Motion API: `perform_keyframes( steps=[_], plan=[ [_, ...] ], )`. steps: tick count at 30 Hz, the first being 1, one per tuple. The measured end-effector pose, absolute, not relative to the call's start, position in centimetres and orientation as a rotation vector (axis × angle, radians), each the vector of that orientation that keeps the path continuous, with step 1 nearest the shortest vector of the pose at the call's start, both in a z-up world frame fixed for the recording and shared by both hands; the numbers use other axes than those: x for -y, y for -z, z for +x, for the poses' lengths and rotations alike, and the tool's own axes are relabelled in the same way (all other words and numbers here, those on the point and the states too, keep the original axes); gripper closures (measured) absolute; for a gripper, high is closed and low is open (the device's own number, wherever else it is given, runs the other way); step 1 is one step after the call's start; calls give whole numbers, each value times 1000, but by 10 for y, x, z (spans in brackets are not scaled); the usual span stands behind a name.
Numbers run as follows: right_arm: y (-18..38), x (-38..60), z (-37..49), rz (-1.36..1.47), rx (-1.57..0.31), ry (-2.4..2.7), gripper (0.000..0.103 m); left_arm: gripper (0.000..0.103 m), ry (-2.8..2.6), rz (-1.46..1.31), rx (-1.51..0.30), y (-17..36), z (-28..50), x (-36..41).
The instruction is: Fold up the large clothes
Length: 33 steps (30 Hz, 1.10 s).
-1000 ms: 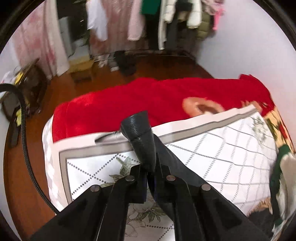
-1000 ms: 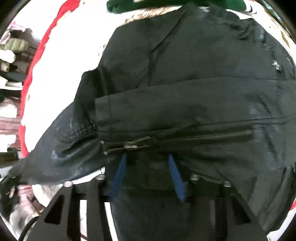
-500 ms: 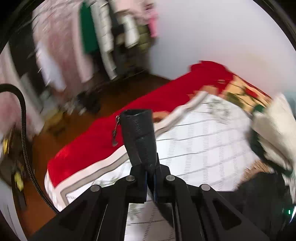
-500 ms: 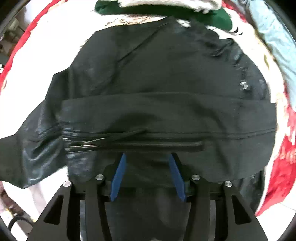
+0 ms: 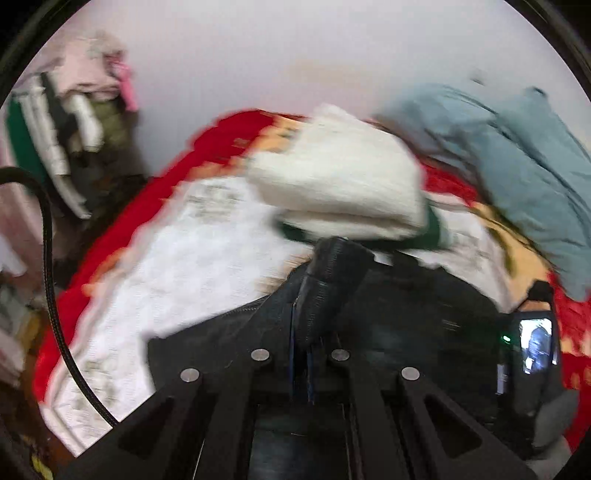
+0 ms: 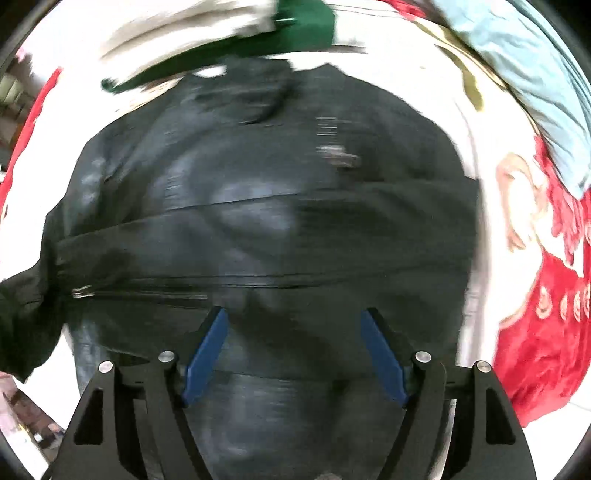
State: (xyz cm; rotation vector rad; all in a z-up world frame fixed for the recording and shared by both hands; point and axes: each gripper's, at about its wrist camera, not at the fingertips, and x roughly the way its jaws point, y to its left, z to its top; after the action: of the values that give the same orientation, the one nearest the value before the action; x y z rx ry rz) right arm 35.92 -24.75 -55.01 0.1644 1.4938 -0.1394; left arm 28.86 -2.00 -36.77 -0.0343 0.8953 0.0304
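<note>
A black leather jacket [image 6: 266, 206] lies spread on the white patterned bed sheet [image 5: 192, 266], with a sleeve folded across its lower part. My left gripper [image 5: 301, 325] is shut on a black sleeve end [image 5: 328, 280] and holds it over the jacket body [image 5: 424, 317]. My right gripper [image 6: 293, 354] is open, its blue pads [image 6: 205, 354] wide apart just above the jacket's lower edge. The view is motion-blurred.
A folded white and green garment [image 5: 340, 184] lies beyond the jacket, also in the right wrist view [image 6: 229, 33]. A light blue quilt [image 5: 524, 170] lies at the right. A red blanket [image 6: 546, 332] edges the bed. Hanging clothes [image 5: 62, 129] stand at the left. The other gripper's screen [image 5: 535, 347] shows at the right.
My left gripper has swung right with the sleeve end, from the bed's edge to over the jacket. My right gripper has opened wider and the jacket has shifted under it.
</note>
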Motion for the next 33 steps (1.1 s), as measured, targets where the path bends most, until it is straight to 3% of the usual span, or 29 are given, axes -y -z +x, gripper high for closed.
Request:
perform_keyframes(
  steps=[8,17,18,19,20,21,33],
  plan=[
    [554,386,291,244,-1498,280,26,97,171,-60,-1071,404,310,144],
    [573,457,255,303,-1508,355,26,89,130,-54,-1231,453,308,176],
    [572,454,253,300,-1507,356,26,72,124,-57,-1230,455,308,176],
    [572,454,252,295,-1505,352,26,28,116,-58,-1228,454,306,172],
    [572,453,252,288,-1504,346,26,7,107,-55,-1226,455,305,171],
    [571,448,253,279,-1503,342,26,0,93,-55,-1215,455,304,168],
    [543,393,273,122,-1438,211,26,0,-161,20,-1160,450,289,98]
  ],
)
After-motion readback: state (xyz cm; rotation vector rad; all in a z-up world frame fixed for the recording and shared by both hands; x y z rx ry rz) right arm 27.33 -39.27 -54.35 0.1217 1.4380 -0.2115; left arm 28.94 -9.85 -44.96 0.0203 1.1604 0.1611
